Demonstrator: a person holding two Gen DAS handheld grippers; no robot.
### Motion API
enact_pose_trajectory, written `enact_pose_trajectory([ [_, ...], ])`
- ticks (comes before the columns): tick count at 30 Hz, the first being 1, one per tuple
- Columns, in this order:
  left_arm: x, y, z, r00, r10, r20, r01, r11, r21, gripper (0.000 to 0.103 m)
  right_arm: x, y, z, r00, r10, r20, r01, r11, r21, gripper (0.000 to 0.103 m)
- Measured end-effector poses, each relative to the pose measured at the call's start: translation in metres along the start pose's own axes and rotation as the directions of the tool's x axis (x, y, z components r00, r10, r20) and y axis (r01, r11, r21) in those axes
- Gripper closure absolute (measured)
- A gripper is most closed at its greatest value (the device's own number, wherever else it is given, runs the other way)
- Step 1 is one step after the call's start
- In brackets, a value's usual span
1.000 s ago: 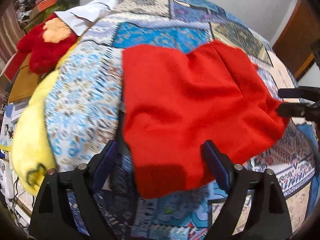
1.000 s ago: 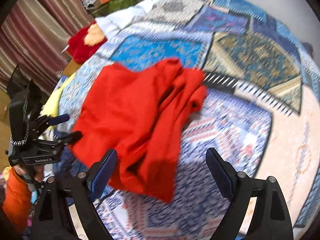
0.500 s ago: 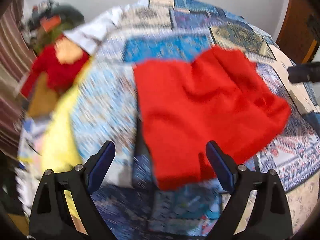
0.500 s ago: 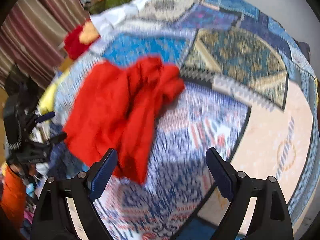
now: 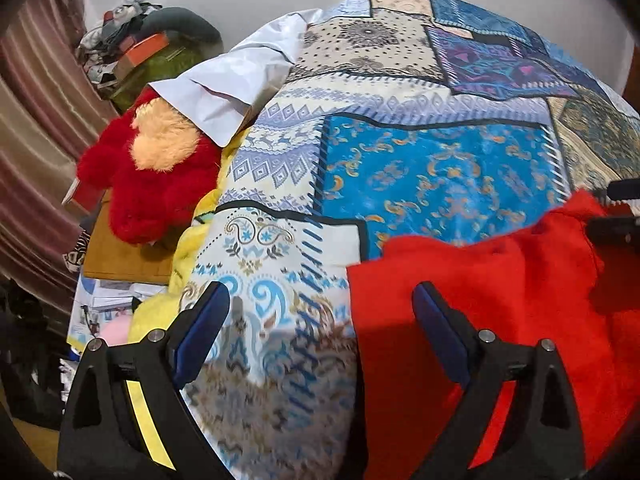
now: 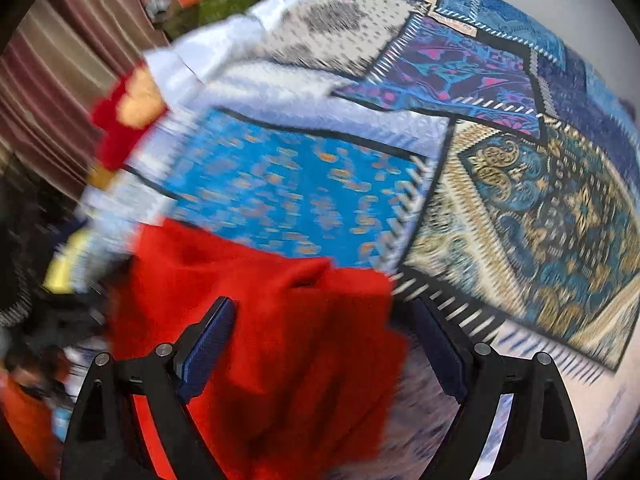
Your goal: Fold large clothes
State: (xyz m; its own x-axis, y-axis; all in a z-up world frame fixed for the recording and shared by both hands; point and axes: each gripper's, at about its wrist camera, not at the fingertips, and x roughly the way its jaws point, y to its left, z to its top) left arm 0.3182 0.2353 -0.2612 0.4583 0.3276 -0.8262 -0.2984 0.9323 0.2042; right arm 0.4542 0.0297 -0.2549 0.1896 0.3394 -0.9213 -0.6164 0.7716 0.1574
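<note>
A red garment (image 5: pixel 500 300) lies partly folded on the patchwork bedspread (image 5: pixel 440 168). My left gripper (image 5: pixel 320 332) is open above the garment's left edge; its right finger (image 5: pixel 440 332) is over the red cloth and its left finger is over the spread. The right gripper's dark fingertips (image 5: pixel 616 212) show at the garment's far right corner. In the blurred right wrist view the red garment (image 6: pixel 280 320) has a bunched end, which lies below and between the wide-open jaws of my right gripper (image 6: pixel 324 332). No pad presses on cloth.
A red plush toy (image 5: pixel 152 184), a white cloth (image 5: pixel 240 84) and a yellow blanket (image 5: pixel 188 252) crowd the bed's left side. Boxes and clutter (image 5: pixel 140 48) pile up at the back left by a striped curtain (image 5: pixel 36 120). A grey wall stands behind the bed.
The left view has swung left, so the garment now sits at its lower right. The right gripper has come back over the garment's bunched end, which was left of its jaws before.
</note>
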Motion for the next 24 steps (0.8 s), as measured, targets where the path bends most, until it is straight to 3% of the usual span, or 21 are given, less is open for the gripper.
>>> enact_pose_trajectory([
  [3,0.003,0.008,0.001,0.999,0.03,0.013,-0.029,0.999,-0.024,0.008,0.008,-0.02,-0.003,1.0,-0.02,-0.005,0.02,0.999,-0.025,0.015],
  [5,0.004,0.015,0.003,0.998,0.066,0.013,-0.066,0.997,-0.034,0.008,-0.002,-0.035,-0.006,1.0,-0.026,0.012,0.026,1.0,-0.005,0.015],
  [7,0.002,0.023,0.004,0.998,0.059,-0.009,-0.06,0.997,-0.046,0.009,-0.019,-0.044,-0.009,0.998,-0.032,0.052,0.031,0.999,0.022,0.015],
  [8,0.0,0.025,0.005,0.999,0.049,-0.013,-0.05,0.998,-0.048,0.011,-0.035,-0.047,-0.011,0.992,-0.087,0.092,0.084,0.996,0.041,0.016],
  [10,-0.021,0.029,0.004,1.0,0.03,0.005,-0.03,0.998,-0.06,0.012,-0.059,-0.049,-0.014,0.98,-0.124,0.156,0.117,0.992,0.055,0.016],
  [15,-0.098,0.029,0.001,0.992,-0.053,0.118,0.063,0.995,-0.083,0.012,-0.143,-0.035,-0.039,0.95,-0.067,0.304,0.042,0.995,0.089,0.016],
  [19,-0.182,0.023,-0.008,0.959,-0.11,0.26,0.13,0.99,-0.059,0.012,-0.214,-0.004,-0.07,0.894,-0.041,0.446,0.011,0.998,0.069,0.016],
  [24,-0.289,0.013,-0.031,0.88,-0.165,0.445,0.195,0.981,-0.022,0.012,-0.294,0.04,-0.119,0.797,0.001,0.605,-0.021,0.999,0.026,0.016],
])
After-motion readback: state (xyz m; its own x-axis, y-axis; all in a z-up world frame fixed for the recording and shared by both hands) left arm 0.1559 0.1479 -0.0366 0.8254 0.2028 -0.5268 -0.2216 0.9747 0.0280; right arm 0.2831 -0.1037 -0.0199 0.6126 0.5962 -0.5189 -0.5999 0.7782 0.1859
